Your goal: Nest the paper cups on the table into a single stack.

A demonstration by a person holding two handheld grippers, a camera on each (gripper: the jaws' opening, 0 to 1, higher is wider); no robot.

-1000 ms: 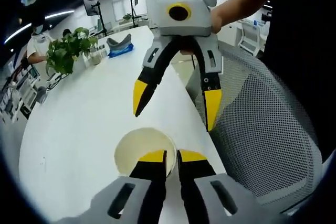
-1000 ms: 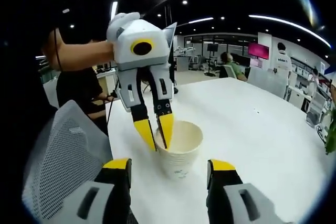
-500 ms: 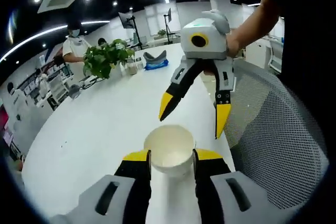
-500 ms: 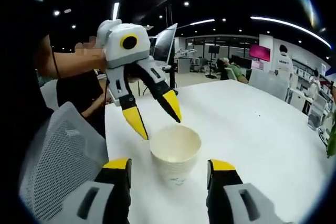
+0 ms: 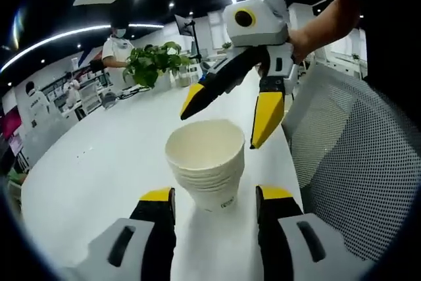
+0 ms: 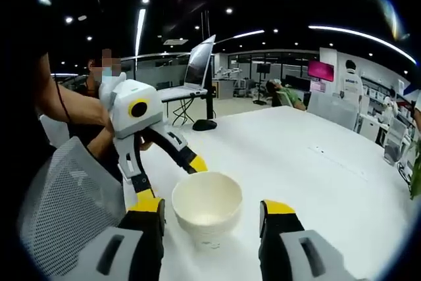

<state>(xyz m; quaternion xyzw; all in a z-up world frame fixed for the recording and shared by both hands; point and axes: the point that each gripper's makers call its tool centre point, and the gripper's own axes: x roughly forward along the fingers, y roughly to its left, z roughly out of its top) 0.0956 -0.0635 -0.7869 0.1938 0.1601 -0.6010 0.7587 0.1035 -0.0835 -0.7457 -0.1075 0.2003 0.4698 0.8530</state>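
In the left gripper view my left tongs [image 5: 214, 199] stand released, one jaw on each side of the stack of paper cups [image 5: 206, 161] without touching it; the stack sits upright on the white worktop [image 5: 99, 156] near its edge, just beside the mesh chair [image 5: 348, 162]; my right tongs [image 5: 230, 113] hang spread wide above the rim. In the right gripper view my right tongs [image 6: 210, 210] are released too, the stack [image 6: 207, 207] between the jaws; the left tongs [image 6: 168, 179] are parted beside it. I judge the risk is a knock; a jaw catching the rim could tip the light stack over the near edge.
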